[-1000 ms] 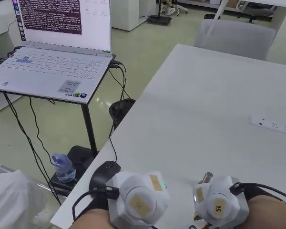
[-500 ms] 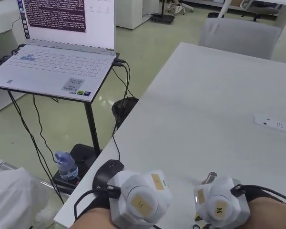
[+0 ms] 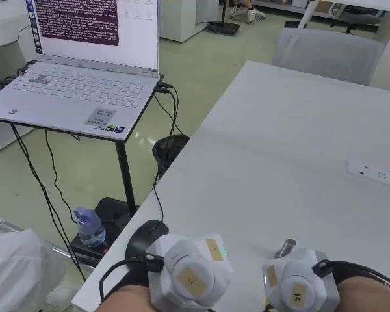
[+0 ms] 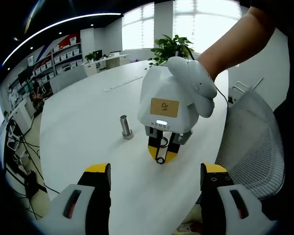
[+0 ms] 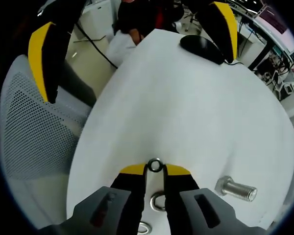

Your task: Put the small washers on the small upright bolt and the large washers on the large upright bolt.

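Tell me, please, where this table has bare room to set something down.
The table is bare across its wide middle, from the power strip to the left edge and back to the chair. The near edge is crowded: mouse, bolt, loose washers, the left gripper and the right gripper shut on a washer.

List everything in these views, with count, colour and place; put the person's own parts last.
table: 1, white, under the work
bolt: 1, silver, upright on table
washers: 3, silver, one gripped, two loose on table
mouse: 1, black, table's near left edge
power strip: 1, white, table's right side
laptop: 1, white, left of table
bottle: 1, bluish, floor below laptop
chairs: 2, grey, table's far end and near edge
plant: 1, green, beyond table
left hand-held gripper: 1, white with yellow tips, open
right hand-held gripper: 1, same colours, shut on a washer
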### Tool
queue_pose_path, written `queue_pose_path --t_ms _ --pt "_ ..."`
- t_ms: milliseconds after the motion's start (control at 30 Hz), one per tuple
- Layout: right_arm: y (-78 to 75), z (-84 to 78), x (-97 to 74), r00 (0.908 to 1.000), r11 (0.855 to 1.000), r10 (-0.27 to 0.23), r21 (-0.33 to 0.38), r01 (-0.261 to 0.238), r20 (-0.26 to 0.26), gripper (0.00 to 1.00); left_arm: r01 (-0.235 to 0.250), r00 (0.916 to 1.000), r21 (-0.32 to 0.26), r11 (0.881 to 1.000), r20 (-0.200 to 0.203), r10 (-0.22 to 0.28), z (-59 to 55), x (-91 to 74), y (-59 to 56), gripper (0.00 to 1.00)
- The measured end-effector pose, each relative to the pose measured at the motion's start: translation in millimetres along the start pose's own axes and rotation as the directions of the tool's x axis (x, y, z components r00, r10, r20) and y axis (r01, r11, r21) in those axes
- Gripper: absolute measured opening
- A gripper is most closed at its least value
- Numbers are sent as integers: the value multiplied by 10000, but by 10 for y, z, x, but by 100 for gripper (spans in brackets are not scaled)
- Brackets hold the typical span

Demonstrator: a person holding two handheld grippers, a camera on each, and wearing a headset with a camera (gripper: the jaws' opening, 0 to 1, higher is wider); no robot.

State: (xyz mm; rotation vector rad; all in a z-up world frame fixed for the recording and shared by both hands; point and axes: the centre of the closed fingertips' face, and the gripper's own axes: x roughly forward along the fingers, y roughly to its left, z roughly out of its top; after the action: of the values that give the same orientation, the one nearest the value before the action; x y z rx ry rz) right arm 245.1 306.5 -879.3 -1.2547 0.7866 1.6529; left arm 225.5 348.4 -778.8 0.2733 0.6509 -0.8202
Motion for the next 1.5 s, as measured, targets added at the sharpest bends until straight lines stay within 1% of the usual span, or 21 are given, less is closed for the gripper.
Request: queue_pose_path --t_ms 267,367,467,567,733,833,1000,1100,1200,1333,1467,1500 --pt "9 3 -1 10000 9998 2 175 -1 -73 14 19 10000 -34 10000 -77 -19 -34 -3 -18 72" --pt "7 3 -1 10000 9991 -16 418 18 -47 14 20 10000 -24 10000 -59 -20 -27 -1 -22 72" --pt "3 6 -4 10000 9991 -38 433 40 -36 13 14 10000 -30 10000 -47 -14 -24 -2 -20 72" --pt "10 0 -15 10000 9980 -6 631 7 -27 13 2 10000 -49 10000 -46 -3 -27 -5 -18 72" --pt "0 -28 -105 10000 9964 -45 842 42 32 13 -27 10000 -60 10000 -73 26 -42 -6 -18 72" --pt "-30 -68 -201 9999 9948 -128 1013 125 30 13 -16 10000 -41 10000 -83 15 -50 -4 -27 72" --pt "-85 -164 -362 9995 9905 -316 1341 308 35 13 -19 10000 -52 10000 -39 19 -45 4 -34 72" --pt "-105 -251 -465 9992 9871 -398 1548 399 -42 13 -17 10000 -25 10000 5 17 -33 9 -36 73" --pt "-133 -388 -587 9983 9831 -566 1736 585 -159 13 23 10000 -15 10000 -39 -23 -43 27 -32 74" --pt "-159 -547 -746 9970 9717 -760 2235 770 -132 13 34 10000 40 10000 -86 -33 -31 49 -9 74" --pt "-170 -696 -861 9954 9627 -932 2533 954 -204 13 39 9999 -18 10000 -111 -40 -26 69 12 75" --pt "-177 -742 -895 9945 9583 -1027 2661 1042 -197 13 59 9999 4 10000 -116 -59 -23 74 10 75"
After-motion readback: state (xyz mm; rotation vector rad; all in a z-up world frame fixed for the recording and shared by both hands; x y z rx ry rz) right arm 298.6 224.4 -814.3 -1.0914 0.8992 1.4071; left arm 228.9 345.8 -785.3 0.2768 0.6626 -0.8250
